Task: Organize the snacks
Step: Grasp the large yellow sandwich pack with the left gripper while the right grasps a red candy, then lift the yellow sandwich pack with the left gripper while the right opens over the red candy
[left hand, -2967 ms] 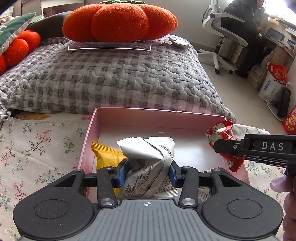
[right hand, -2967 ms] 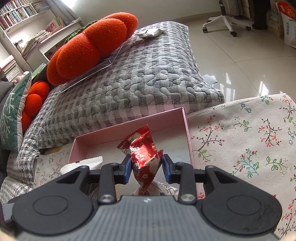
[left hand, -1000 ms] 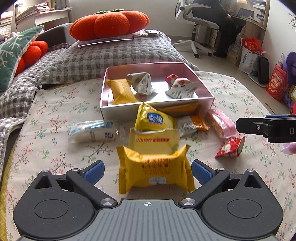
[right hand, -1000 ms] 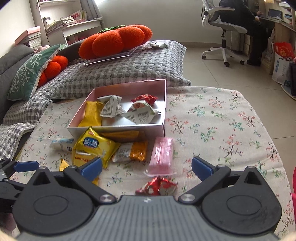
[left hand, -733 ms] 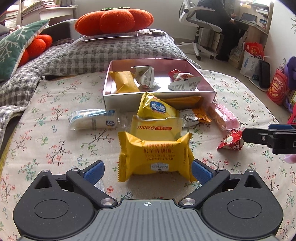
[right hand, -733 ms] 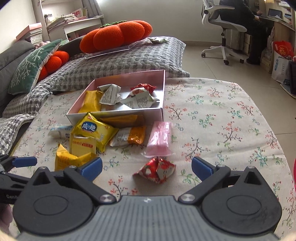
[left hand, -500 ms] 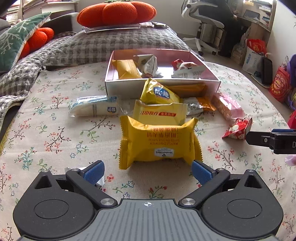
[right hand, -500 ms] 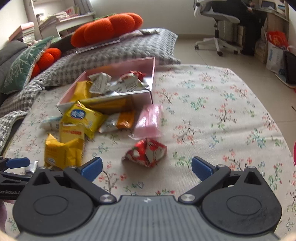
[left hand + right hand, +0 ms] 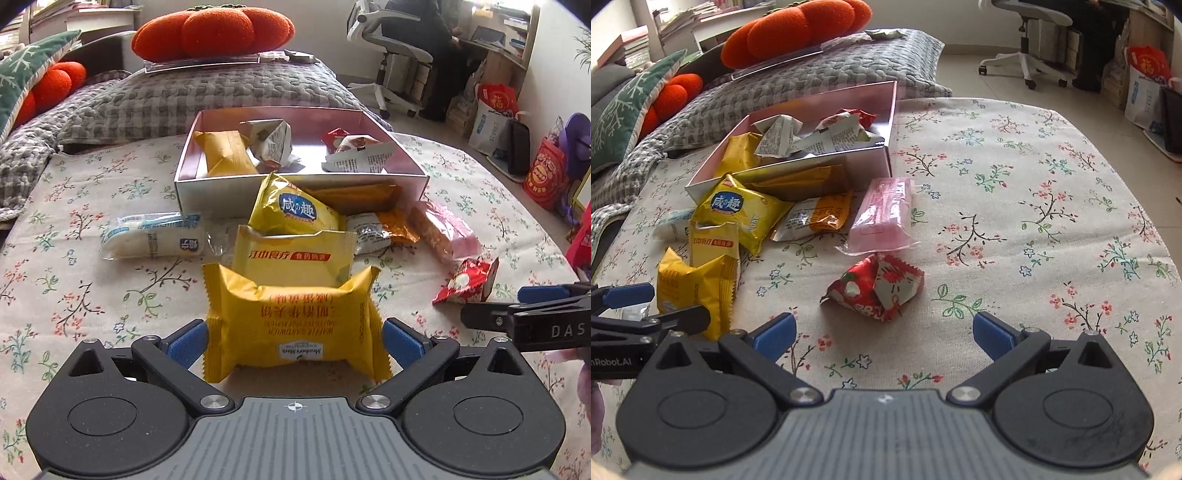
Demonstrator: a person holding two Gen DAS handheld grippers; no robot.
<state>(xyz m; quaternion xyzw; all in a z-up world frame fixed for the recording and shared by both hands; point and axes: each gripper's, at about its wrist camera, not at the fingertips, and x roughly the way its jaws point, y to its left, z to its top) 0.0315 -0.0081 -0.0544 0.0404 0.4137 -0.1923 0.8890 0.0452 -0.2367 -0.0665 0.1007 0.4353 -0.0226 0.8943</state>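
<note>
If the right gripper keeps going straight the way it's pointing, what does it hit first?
Most likely the red snack packet, lying on the floral cloth just ahead of the open right gripper and roughly centred between its fingers. The pink packet lies behind it.

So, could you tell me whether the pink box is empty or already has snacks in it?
Not empty. The pink box already holds a yellow packet, two white wrappers and a red one.
</note>
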